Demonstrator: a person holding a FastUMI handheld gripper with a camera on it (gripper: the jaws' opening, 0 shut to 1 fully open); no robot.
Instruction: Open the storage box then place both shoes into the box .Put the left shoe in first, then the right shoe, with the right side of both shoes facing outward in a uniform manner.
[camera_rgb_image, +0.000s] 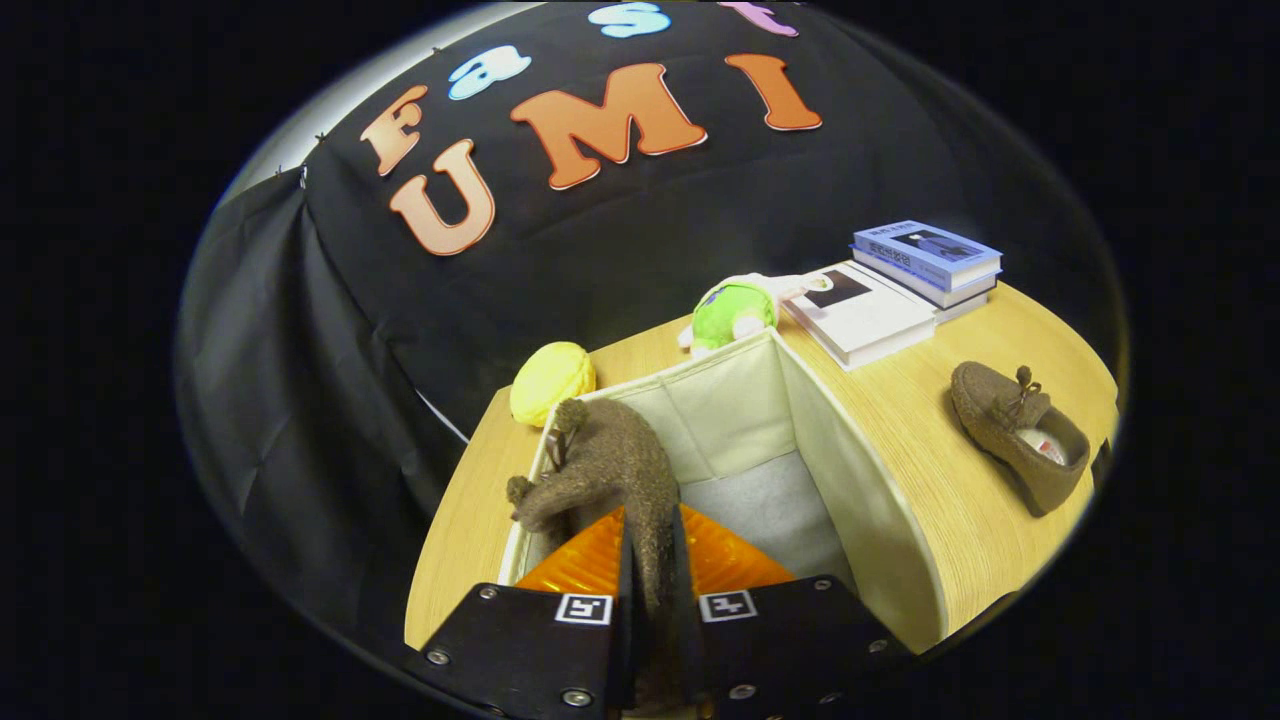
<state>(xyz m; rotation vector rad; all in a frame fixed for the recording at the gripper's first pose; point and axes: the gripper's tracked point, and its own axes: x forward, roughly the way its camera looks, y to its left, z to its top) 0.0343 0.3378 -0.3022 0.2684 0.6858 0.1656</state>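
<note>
Left shoe (610, 470): tongs (652, 590) are clamping its heel, toe pointing ahead, hanging over open storage box (870, 500), along its left wall.

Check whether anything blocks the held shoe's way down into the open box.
Nothing visible does. The hand-held gripper is shut on the brown suede shoe, which hangs over the near left corner of the open cream fabric storage box. The box's grey floor beyond it looks bare.
</note>
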